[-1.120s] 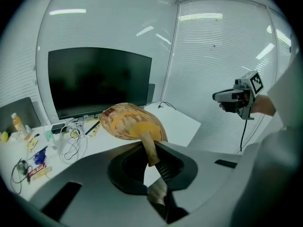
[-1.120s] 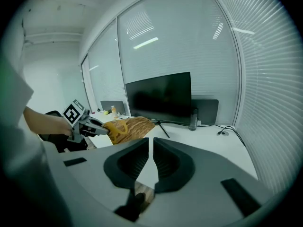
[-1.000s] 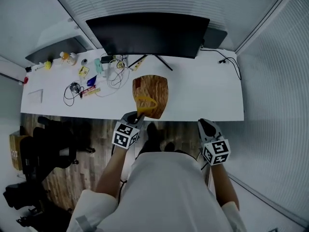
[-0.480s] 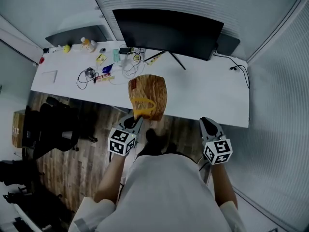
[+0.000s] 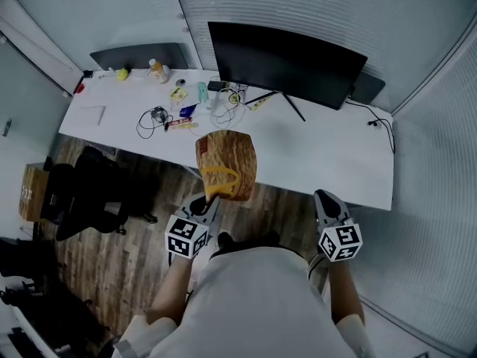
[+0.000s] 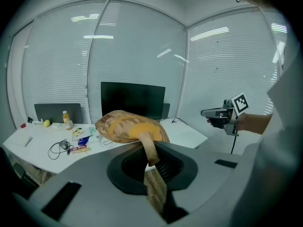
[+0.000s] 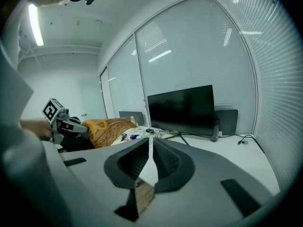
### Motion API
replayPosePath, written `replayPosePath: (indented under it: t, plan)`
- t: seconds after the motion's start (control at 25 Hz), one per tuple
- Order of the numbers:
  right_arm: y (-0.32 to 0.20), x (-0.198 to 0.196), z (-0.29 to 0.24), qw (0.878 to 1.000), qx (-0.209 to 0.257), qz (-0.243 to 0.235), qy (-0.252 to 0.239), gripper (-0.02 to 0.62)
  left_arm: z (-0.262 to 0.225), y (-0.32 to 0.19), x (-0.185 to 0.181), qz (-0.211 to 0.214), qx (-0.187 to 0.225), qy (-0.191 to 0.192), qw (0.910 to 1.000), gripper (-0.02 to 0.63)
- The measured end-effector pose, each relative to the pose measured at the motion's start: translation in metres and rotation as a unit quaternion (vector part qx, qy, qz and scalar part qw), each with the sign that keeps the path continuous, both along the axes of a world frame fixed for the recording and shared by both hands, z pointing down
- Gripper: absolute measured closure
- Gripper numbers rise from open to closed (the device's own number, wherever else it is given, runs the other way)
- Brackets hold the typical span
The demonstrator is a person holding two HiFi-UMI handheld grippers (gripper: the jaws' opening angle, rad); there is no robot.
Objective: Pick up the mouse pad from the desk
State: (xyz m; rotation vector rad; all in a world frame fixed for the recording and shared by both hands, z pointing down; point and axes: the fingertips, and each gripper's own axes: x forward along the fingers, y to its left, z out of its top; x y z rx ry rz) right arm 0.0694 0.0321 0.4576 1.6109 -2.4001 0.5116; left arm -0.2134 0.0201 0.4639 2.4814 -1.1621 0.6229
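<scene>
The mouse pad (image 5: 226, 162), wood-patterned with a yellow wrist rest, hangs in the air over the front edge of the white desk (image 5: 328, 162). My left gripper (image 5: 206, 202) is shut on its near edge. In the left gripper view the pad (image 6: 127, 126) fans out beyond the jaws, which pinch a strip of it. My right gripper (image 5: 325, 200) hovers in front of the desk at the right, shut with nothing in it; its tips (image 7: 151, 143) meet. From there I see the left gripper (image 7: 75, 125) with the pad (image 7: 110, 128).
A black monitor (image 5: 287, 58) stands at the back of the desk. Cables and small items (image 5: 175, 114) and a bottle (image 5: 156, 70) clutter its left part. A black office chair (image 5: 93, 192) and a cardboard box (image 5: 33, 192) stand on the wooden floor at left.
The left gripper has drawn the mouse pad up and back from the desk toward the person. The right gripper has also pulled back a little and risen.
</scene>
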Motion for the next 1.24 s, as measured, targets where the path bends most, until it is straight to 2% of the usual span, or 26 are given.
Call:
replayPosePath:
  t: [0.28, 0.56, 1.24]
  plan:
    - [-0.001, -0.045, -0.025, 0.999, 0.033, 0.002, 0.009, 0.551, -0.01, 0.005, -0.046, 0.009, 0.018, 0.0, 0.9998, 0.568]
    - [-0.004, -0.062, -0.033, 0.999, 0.039, 0.016, 0.011, 0.551, -0.015, 0.0, -0.072, 0.006, 0.025, 0.007, 0.9996, 0.568]
    - [0.0, -0.074, -0.038, 0.999, 0.042, 0.02, 0.02, 0.551, -0.016, -0.002, -0.094, -0.005, 0.029, 0.015, 0.9995, 0.568]
